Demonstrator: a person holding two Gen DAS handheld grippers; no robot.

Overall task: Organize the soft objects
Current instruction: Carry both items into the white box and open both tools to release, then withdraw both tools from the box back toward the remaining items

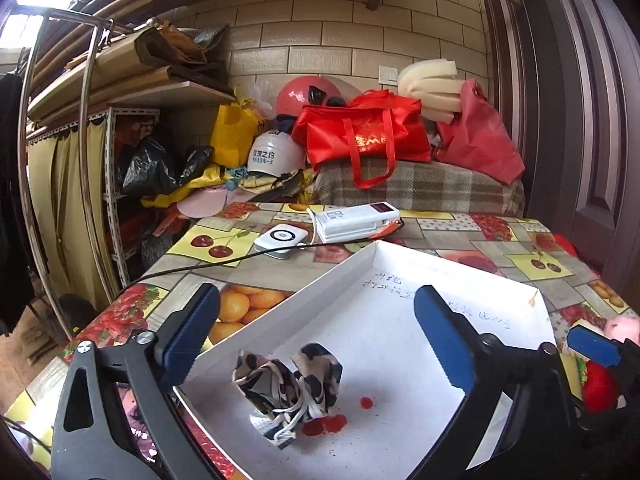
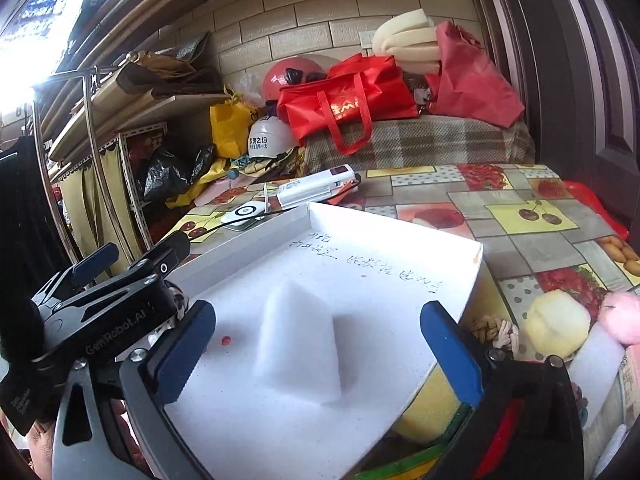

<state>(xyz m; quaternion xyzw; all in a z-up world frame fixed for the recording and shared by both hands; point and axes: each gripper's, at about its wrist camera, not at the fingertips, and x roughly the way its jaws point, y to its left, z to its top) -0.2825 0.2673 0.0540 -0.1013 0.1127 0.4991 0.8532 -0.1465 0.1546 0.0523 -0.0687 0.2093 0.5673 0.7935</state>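
Cloth point(image 1: 288, 388): we see it crumpled, black-and-white patterned, corded, lying in the white tray point(image 1: 400, 344).
Left gripper point(image 1: 316, 344): our jaws spread wide, empty.
Sponge point(image 2: 298, 344): white wedge, resting in the tray point(image 2: 360, 276).
Right gripper point(image 2: 316, 356): jaws wide, gripping nothing.

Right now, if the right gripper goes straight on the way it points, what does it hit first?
Most likely the white foam block, lying in the white tray between the open jaws of the right gripper. Depth is hard to judge through the fisheye.
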